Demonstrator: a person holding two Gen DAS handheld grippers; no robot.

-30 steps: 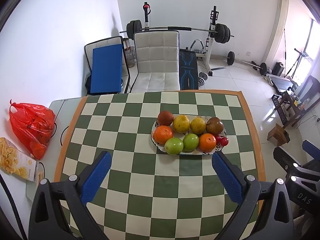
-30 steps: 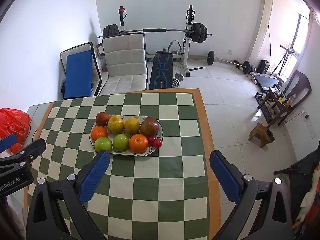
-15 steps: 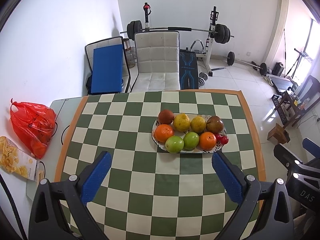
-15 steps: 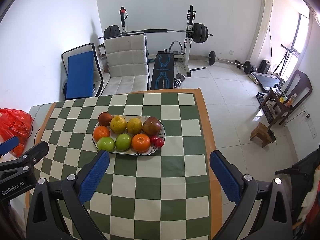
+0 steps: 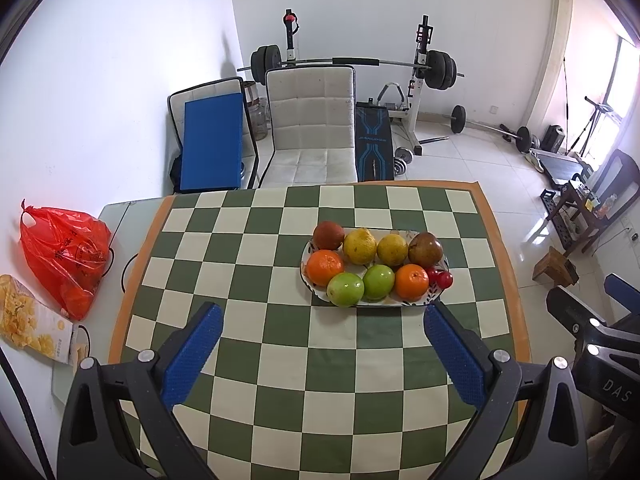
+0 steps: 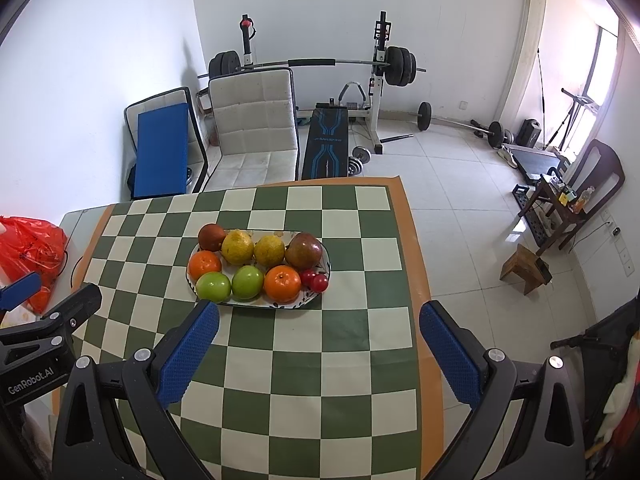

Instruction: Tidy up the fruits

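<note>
A home gym surrounds our checkered surface point(image 5: 248, 364). Toward its far right edge, the plate point(image 5: 308, 276) holds every fruit we see: two neat rows, with cherries point(image 5: 439, 277) at its right end. Over the last second only the view drifted slightly; the fruit kept its order. Our left claw point(image 5: 322, 354) and right claw point(image 6: 318, 350) hover wide and empty at the near edge.

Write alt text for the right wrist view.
An oval plate of fruit sits on a green-and-white checkered table, with two oranges, two green apples, two yellow citrus fruits and small red fruits on it. The open right tool hovers empty in the foreground, with gym equipment behind.
</note>
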